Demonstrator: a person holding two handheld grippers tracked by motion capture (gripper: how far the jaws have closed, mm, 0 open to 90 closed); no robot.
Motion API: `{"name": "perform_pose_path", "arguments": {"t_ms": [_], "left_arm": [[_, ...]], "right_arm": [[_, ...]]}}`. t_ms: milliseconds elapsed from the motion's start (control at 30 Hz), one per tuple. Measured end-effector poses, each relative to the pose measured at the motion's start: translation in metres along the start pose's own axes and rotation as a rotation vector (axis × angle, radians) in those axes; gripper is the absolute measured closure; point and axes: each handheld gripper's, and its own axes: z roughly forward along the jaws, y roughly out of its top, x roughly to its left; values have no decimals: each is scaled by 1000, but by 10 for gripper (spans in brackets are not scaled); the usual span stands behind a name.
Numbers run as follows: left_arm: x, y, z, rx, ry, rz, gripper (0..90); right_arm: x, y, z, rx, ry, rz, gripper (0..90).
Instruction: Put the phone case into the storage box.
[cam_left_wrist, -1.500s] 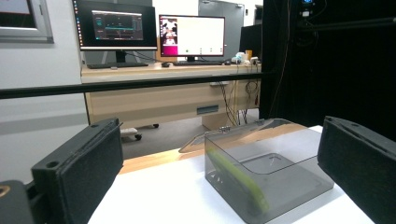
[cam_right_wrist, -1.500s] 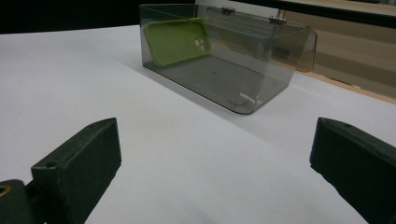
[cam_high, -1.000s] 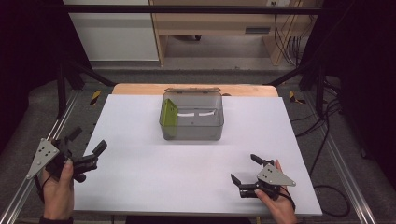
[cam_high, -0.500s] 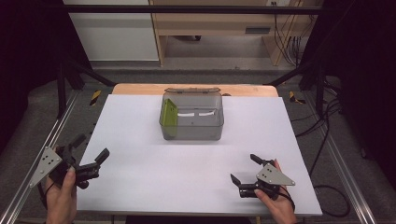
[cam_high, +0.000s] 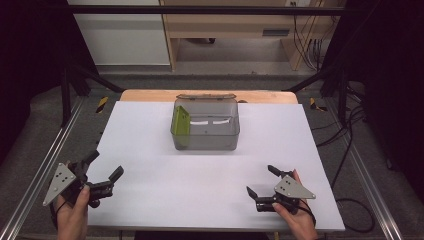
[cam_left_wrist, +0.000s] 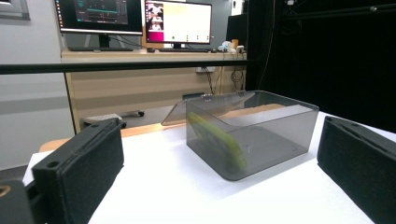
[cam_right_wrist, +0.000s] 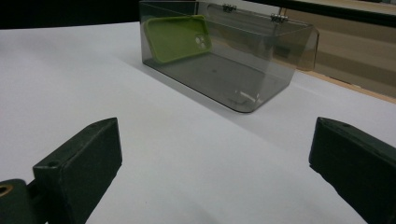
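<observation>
While both grippers gape empty | smoky clear plastic box (cam_high: 206, 125) | matte green phone case (cam_high: 181, 123) leaning inside

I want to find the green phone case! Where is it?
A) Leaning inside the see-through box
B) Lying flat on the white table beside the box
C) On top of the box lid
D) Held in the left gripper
A: the green phone case stands tilted against one end wall inside the see-through box, whose lid is flipped open behind it, while the left gripper and the right gripper are both open and hold nothing.
</observation>
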Motion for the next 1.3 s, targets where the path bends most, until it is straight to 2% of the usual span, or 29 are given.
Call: {"name": "perform_pose_path", "arguments": {"t_ms": [233, 367, 833, 1300], "left_arm": [[-4, -4, 2, 3, 9, 13, 4], [-6, -7, 4, 15, -2, 16, 4], [-14, -25, 6, 35, -13, 0, 6], [-20, -36, 9, 67, -16, 10, 7]], "right_arm": [[0, 0, 0, 1, 3, 2, 30], [0, 0, 1, -1, 4, 3, 30], [0, -1, 1, -4, 10, 14, 30], [-1, -1, 1, 2, 7, 13, 30]]}}
